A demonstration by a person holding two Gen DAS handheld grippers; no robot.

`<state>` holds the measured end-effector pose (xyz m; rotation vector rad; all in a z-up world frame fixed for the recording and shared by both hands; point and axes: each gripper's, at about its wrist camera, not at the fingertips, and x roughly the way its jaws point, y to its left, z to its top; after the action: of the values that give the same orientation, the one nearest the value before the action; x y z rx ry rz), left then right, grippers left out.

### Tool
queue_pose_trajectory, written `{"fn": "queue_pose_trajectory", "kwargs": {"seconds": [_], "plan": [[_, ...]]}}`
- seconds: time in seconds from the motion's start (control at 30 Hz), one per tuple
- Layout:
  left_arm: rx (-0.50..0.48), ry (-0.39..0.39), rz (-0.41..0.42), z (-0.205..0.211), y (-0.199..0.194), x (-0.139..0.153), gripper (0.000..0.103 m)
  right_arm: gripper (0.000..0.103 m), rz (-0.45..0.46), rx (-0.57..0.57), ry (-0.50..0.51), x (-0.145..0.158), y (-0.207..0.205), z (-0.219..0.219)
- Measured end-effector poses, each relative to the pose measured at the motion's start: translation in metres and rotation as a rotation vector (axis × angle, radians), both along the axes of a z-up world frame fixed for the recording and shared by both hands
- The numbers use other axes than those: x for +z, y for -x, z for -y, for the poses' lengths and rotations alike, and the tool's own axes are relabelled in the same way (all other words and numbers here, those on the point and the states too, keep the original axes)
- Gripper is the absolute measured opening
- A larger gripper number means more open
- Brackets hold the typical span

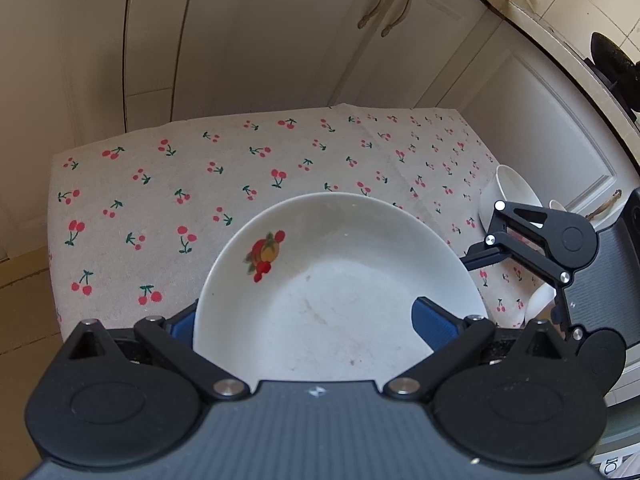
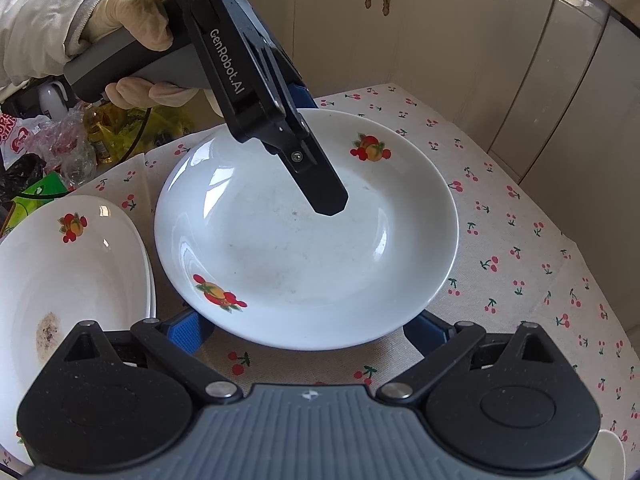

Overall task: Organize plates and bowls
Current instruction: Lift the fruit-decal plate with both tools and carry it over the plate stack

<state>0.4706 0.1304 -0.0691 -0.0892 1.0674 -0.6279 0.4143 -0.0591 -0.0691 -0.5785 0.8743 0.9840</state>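
Note:
A white plate with fruit prints (image 2: 280,248) lies on the cherry-print tablecloth (image 2: 520,240). My left gripper (image 2: 316,152), held by a gloved hand (image 2: 136,16), reaches in from the far side. It stands open astride the far rim, with one finger inside the plate and the other outside. In the left wrist view the plate (image 1: 340,280) fills the gap of the left gripper (image 1: 308,324) and hides its left pad. My right gripper (image 2: 308,332) is open at the near rim, its blue pads partly under the edge. A second fruit-print plate (image 2: 72,264) with a brown stain sits at the left.
White bowls (image 1: 512,192) stand at the table's right edge beside the right gripper (image 1: 532,240). Plastic bags and bottles (image 2: 80,140) crowd the far left. Cream cupboard doors (image 1: 280,40) stand behind the table. A counter with a dark pan (image 1: 612,64) runs at the upper right.

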Motion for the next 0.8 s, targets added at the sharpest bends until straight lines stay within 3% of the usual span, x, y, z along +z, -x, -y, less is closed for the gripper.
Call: {"fn": "queue_pose_trajectory", "kwargs": {"seconds": [0.4, 0.8], "plan": [[0.013, 0.010, 0.019, -0.001, 0.011, 0.017, 0.101, 0.102, 0.025, -0.015, -0.028, 0.015, 0.004, 0.004], [-0.001, 0.002, 0.065, 0.008, 0.054, 0.056, 0.101, 0.102, 0.061, -0.026, -0.047, 0.043, 0.038, 0.015]]}}
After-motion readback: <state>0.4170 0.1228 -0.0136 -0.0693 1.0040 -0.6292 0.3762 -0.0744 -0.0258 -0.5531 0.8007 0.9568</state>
